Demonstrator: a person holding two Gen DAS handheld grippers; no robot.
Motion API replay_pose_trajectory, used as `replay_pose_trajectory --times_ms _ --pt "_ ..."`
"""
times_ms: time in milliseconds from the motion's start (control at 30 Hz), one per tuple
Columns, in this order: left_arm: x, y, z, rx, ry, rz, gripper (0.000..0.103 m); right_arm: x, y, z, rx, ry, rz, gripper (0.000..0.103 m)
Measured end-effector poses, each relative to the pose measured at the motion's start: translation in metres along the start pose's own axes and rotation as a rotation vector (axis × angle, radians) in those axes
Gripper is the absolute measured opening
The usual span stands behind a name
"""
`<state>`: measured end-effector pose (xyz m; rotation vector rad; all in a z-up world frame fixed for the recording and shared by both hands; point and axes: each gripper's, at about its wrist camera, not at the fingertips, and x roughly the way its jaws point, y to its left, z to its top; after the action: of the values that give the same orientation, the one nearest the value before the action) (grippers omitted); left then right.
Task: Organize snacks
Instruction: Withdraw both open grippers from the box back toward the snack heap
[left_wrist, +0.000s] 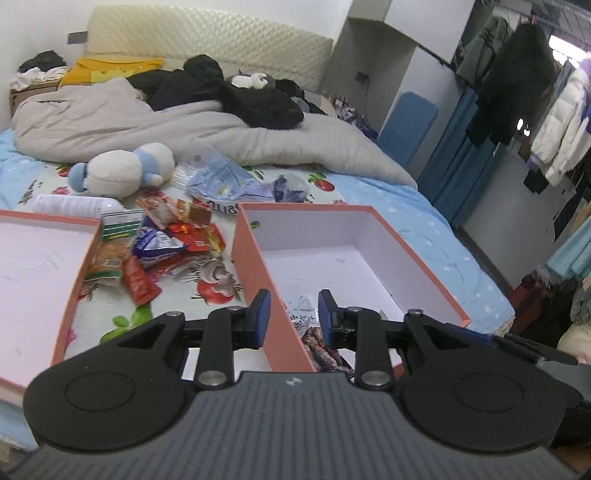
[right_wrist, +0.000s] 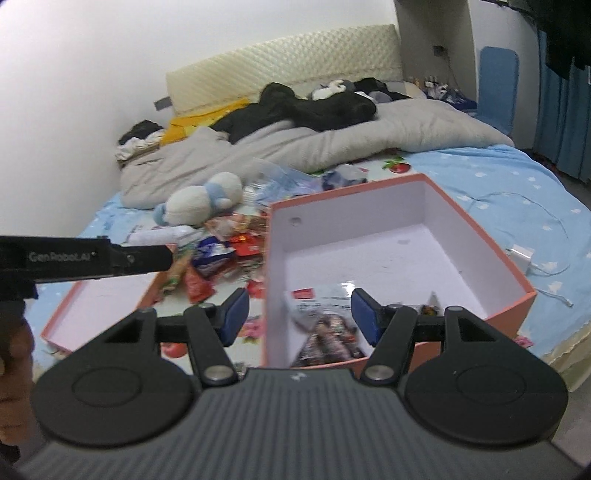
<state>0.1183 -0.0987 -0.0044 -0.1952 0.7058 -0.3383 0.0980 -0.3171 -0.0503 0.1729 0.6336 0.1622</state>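
An open pink box (left_wrist: 255, 258) with a white inside sits on the bed; it also shows in the right wrist view (right_wrist: 480, 236). A clear snack bag (right_wrist: 325, 325) lies in its near corner, also seen in the left wrist view (left_wrist: 310, 332). A pile of snack packets (left_wrist: 162, 240) lies between the box and its pink lid (left_wrist: 81, 273); the pile (right_wrist: 221, 254) and the lid (right_wrist: 92, 306) show in the right wrist view too. My left gripper (left_wrist: 293, 317) is open and straddles the box's left wall. My right gripper (right_wrist: 299, 317) is open and empty above the bag.
A white and blue plush toy (left_wrist: 122, 171) and a crumpled blue bag (left_wrist: 225, 181) lie behind the snacks. A grey duvet (left_wrist: 184, 129) with black clothes covers the far bed. A white charger and cable (right_wrist: 521, 254) lie right of the box. Clothes hang at the right (left_wrist: 517, 81).
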Motion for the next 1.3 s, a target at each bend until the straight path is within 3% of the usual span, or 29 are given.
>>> replay_pose_trajectory --times_ms 33,167,300,700,933,1300 --pt "-0.007 0.004 -0.002 -0.012 -0.007 -0.001 0.048 -0.001 0.005 -0.002 -0.002 0.0 0.009 0.063" --pt "-0.033 0.016 -0.012 -0.01 -0.035 0.038 0.051 -0.005 0.02 -0.008 -0.031 -0.004 0.057 0.063" --pt "-0.045 0.026 -0.019 -0.048 -0.045 0.069 0.065 -0.01 0.034 -0.014 -0.064 -0.005 0.099 0.063" --pt "-0.071 0.031 -0.033 -0.019 -0.055 0.117 0.068 -0.017 0.054 -0.033 -0.065 0.003 0.175 0.063" --pt "-0.072 0.043 -0.047 -0.057 -0.031 0.161 0.068 -0.015 0.058 -0.044 -0.109 0.027 0.209 0.063" --pt "-0.039 0.111 -0.04 -0.139 0.035 0.199 0.068 0.036 0.087 -0.035 -0.105 0.086 0.266 0.063"
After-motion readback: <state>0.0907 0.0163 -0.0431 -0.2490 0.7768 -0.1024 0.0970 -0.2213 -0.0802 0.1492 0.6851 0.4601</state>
